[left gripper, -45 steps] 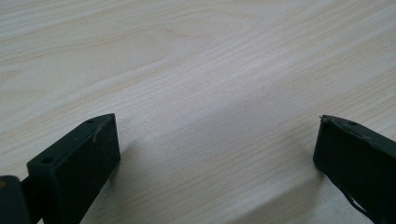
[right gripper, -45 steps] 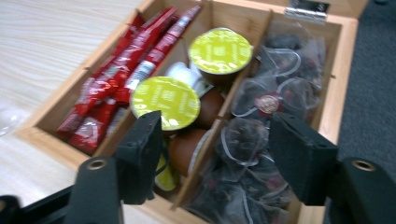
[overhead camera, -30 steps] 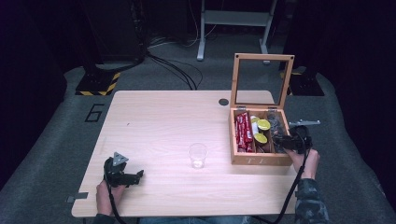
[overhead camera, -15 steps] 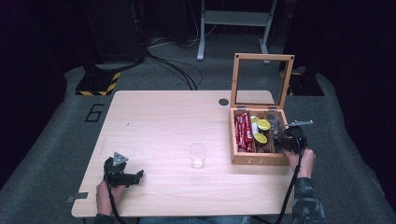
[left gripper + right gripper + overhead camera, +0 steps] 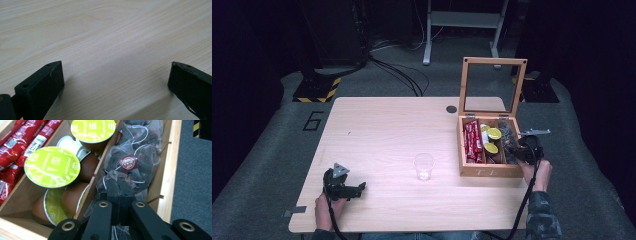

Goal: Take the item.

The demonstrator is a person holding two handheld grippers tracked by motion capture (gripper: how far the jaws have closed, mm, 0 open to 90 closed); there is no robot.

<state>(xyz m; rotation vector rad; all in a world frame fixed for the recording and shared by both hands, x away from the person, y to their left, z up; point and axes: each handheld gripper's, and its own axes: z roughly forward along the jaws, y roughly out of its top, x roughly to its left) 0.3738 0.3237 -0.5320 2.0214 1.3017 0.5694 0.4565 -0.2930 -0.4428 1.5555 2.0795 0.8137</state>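
Grey carpet and dark surroundings frame a pale wood counter [image 5: 387, 130] seen from above. On the person's right, the right hand-held gripper [image 5: 119, 187] reaches down into the right-hand compartment of an open wooden box [image 5: 512, 172] near the counter's right edge; its jaws are pressed together, pinching a clear mesh tea bag [image 5: 110, 178] among a heap of similar bags with small red tags. The right hand [image 5: 534, 172] holds it from behind the box's front right corner, forearm in a camouflage sleeve coming up from the bottom edge. Beside the tea bags, the middle compartment holds brown coffee capsules with lime-green lids [image 5: 52, 166], and the left compartment holds red sachets [image 5: 472, 140]. The box's glass-paned lid [image 5: 492, 85] stands upright at the back.

At the counter's near left corner, the left hand-held gripper [image 5: 354, 189] lies low over bare wood, jaws spread wide apart with nothing between them. The left hand [image 5: 328, 210] grips it from below, resting at the counter's edge. A clear plastic cup [image 5: 423, 166] stands upright between the two grippers, just left of the box.
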